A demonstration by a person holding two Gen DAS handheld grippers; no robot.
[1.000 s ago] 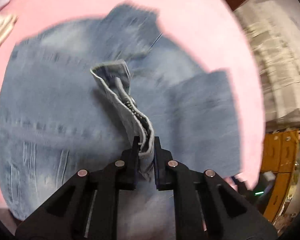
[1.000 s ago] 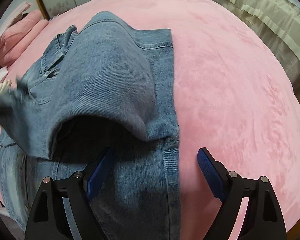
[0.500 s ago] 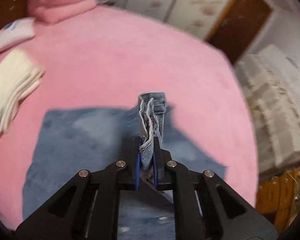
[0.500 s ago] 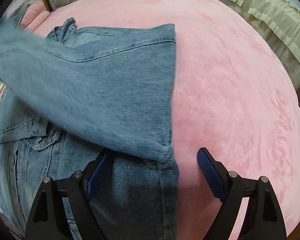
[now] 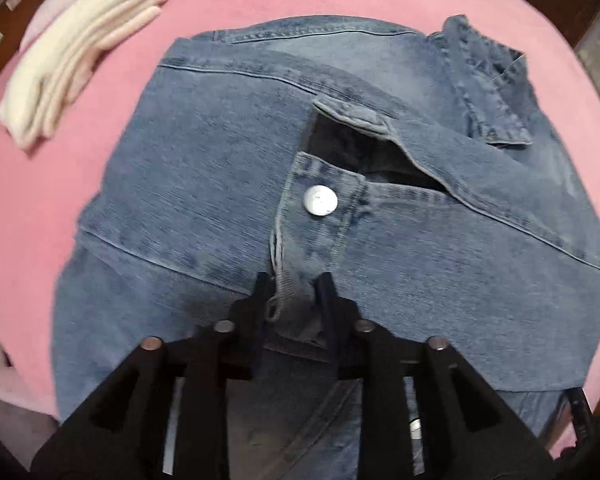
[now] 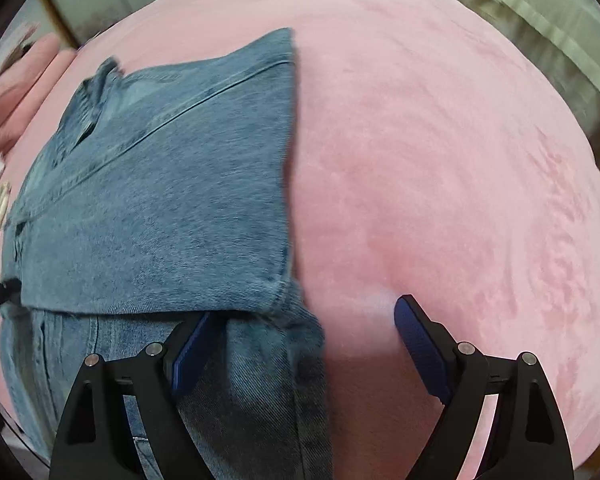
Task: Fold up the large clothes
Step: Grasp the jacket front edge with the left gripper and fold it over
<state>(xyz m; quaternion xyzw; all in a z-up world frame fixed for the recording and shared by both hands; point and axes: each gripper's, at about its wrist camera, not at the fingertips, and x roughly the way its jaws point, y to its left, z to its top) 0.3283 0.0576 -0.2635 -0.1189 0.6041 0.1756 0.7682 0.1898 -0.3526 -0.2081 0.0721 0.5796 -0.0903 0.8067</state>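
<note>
Denim jacket [image 5: 228, 168] lies folded on the pink bed cover [image 5: 40, 208], and your left gripper [image 5: 294, 292] is letting go of its cuff [image 5: 312, 224].

Your left jaws are opening with the buttoned cuff between them; its frayed corner sits in the gap, and the blur hides whether the fingers [image 5: 256, 300] touch the cloth. The sleeve is laid across the jacket's body, its metal button [image 5: 320, 199] facing up and the collar [image 5: 488, 92] at the upper right. A stack of folded pale cloths [image 5: 68, 68] rests on the cover just beyond the jacket's upper left edge. Your right gripper [image 6: 300, 344] hangs wide open and empty above the jacket's right edge [image 6: 288, 160], one blue pad [image 6: 190, 350] over denim, the other over bare pink cover [image 6: 440, 140].
</note>
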